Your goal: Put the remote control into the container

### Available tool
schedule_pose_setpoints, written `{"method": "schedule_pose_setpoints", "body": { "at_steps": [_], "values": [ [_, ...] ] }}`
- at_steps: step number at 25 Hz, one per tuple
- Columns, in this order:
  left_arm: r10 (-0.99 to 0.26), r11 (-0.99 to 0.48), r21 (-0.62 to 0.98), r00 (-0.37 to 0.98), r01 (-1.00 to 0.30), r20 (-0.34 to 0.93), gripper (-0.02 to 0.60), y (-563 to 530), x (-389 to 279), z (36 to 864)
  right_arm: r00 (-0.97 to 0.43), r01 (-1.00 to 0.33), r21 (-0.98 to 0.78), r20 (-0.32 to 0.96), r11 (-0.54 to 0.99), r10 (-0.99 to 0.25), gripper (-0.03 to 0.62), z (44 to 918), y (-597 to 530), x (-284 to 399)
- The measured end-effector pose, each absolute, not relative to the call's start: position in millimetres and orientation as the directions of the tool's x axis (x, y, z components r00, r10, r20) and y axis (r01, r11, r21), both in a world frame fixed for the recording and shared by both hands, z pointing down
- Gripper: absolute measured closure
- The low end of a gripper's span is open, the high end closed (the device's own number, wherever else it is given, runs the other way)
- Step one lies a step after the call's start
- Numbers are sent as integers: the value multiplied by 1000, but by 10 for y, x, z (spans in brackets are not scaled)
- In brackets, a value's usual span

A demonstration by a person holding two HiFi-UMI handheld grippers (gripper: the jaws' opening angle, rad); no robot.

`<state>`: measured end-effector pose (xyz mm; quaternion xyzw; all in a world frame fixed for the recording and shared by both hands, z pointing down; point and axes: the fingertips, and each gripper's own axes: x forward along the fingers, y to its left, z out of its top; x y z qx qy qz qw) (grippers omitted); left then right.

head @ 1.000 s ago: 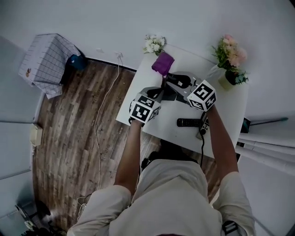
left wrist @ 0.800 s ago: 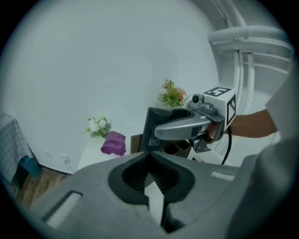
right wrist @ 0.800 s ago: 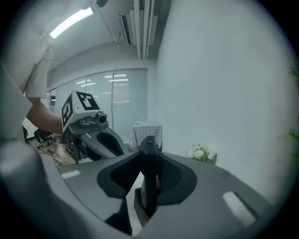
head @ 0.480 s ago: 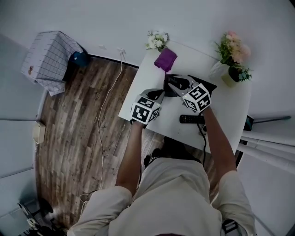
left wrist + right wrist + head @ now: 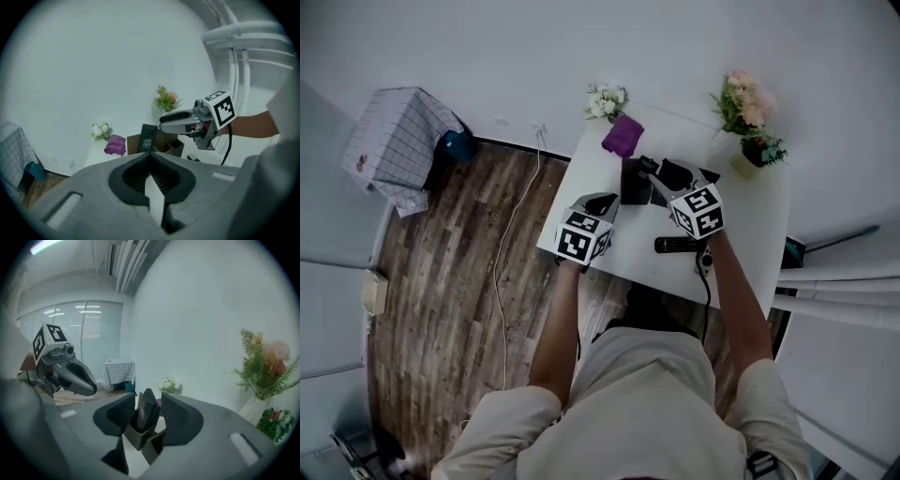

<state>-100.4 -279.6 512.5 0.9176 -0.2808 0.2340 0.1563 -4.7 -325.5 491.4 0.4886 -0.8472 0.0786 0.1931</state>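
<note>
A black remote control (image 5: 146, 412) stands upright in a compartment of the brown cardboard container (image 5: 136, 439) on the white table (image 5: 609, 248). My right gripper (image 5: 147, 399) straddles its top; the jaws are opening, and a gap shows between each pad and the remote. From the left gripper view the remote (image 5: 148, 138) sticks up out of the container (image 5: 132, 143), with the right gripper (image 5: 168, 123) close beside it. My left gripper (image 5: 151, 161) is shut with nothing in it, held near the table's left edge (image 5: 602, 203). A second black remote (image 5: 678, 246) lies flat on the table.
A purple cloth (image 5: 622, 136) and white flowers (image 5: 605, 98) sit at the table's far left corner. A vase of pink flowers (image 5: 748, 122) stands at the far right. A checked cloth-covered stand (image 5: 394, 131) is on the wooden floor to the left.
The right gripper's jaws have spread apart and let go of the remote, which now stands in the container. The left gripper has stayed shut near the table's left edge.
</note>
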Motion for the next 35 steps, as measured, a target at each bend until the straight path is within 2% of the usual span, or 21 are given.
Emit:
{"method": "schedule_pose_setpoints", "body": {
  "at_steps": [4,12,15,19,24,35],
  "values": [
    [-480,-771,152,720,-619,501,577,-2598,-1105,5056,-358,-914,56,357,402,-863,413,4710,-2953,162],
    [-572,-738,108,702,-667,425,577,-2169,-1073,4903,-147,-988,-88,303,126,-941,448,4727,-2016,458],
    [-623,-708,129,700,-695,349,577,-1968,-1063,4782,-121,-983,-172,306,70,-944,456,4834,-1790,523],
    [-631,-682,132,670,-720,391,577,-1779,-1029,4928,-93,-967,-255,279,19,-956,484,4867,-1707,661],
    [-671,-639,98,615,-763,414,577,-1862,-856,4992,-116,-973,-227,293,49,-949,514,4948,-1760,784],
    [-759,-507,81,489,-858,430,577,-1952,-287,5042,-344,-937,-188,341,295,-875,591,5137,-1773,976]
  ]
}}
